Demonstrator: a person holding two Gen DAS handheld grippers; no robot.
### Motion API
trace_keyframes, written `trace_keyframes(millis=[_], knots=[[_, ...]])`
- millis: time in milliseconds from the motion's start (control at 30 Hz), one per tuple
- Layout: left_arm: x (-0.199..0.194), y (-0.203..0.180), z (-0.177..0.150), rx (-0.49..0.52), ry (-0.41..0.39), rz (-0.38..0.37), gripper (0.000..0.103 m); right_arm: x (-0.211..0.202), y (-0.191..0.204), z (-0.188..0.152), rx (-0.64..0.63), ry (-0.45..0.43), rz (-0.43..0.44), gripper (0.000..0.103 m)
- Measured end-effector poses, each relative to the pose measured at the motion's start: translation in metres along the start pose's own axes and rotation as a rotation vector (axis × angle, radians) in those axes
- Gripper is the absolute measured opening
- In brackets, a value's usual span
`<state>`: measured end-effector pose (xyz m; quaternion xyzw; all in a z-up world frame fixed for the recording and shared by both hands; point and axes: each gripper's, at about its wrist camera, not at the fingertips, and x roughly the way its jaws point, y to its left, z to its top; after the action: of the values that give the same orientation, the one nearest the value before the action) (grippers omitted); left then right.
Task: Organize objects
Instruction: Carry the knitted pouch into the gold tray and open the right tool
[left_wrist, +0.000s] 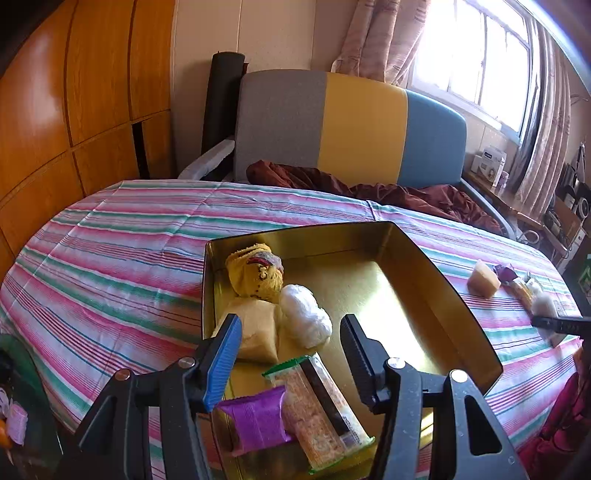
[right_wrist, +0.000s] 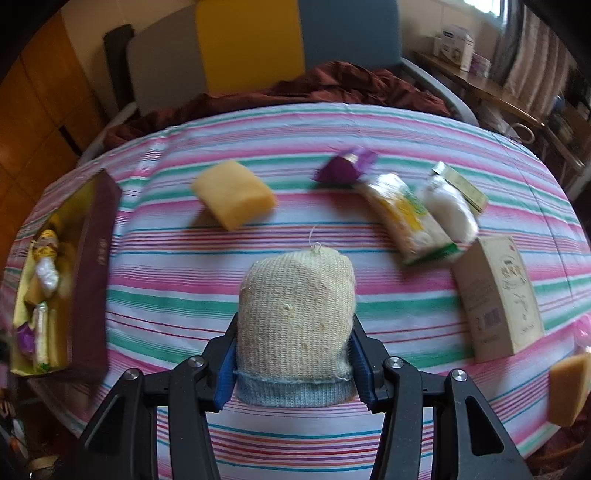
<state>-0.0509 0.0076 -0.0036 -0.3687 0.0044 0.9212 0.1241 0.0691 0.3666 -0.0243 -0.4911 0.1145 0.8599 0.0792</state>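
the right gripper (right_wrist: 295, 363) is clamped on a cream knitted bundle (right_wrist: 295, 314) with a pale blue cuff, held above a striped tablecloth (right_wrist: 221, 291). ahead of it lie a yellow sponge (right_wrist: 233, 192), a purple packet (right_wrist: 345, 168), a wafer pack (right_wrist: 408, 218), a white wad (right_wrist: 448, 208) and a beige carton (right_wrist: 496, 297). a gold-lined tin (right_wrist: 92, 273) sits at the far left. the left gripper (left_wrist: 291, 354) hangs spread wide and empty over that tin's rim (left_wrist: 443, 284), which holds a yellow cloth (left_wrist: 256, 275), a white bundle (left_wrist: 304, 319), a sponge, a purple pack and wafers (all crowded to its left side). behind stand a grey, yellow and blue sofa (left_wrist: 351, 129), wooden panels and a bright window.
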Motion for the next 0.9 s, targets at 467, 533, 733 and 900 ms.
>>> trace_keyframes(millis=[467, 533, 733, 900], knots=[[0.002, 0.023, -0.017, -0.084, 0.028, -0.017, 0.056, -0.003, 0.250, -0.011, -0.383, 0.001, 0.308, 0.053], [0.004, 0.030, -0.018, -0.111, 0.034, -0.012, 0.056, 0.015, 0.264, -0.017, -0.408, 0.041, 0.300, 0.053], [0.008, 0.048, -0.020, -0.175, 0.047, 0.009, 0.056, 0.047, 0.291, -0.039, -0.448, 0.144, 0.343, 0.056], [0.009, 0.047, -0.021, -0.173, 0.045, 0.007, 0.056, 0.048, 0.289, -0.049, -0.444, 0.170, 0.450, 0.075]])
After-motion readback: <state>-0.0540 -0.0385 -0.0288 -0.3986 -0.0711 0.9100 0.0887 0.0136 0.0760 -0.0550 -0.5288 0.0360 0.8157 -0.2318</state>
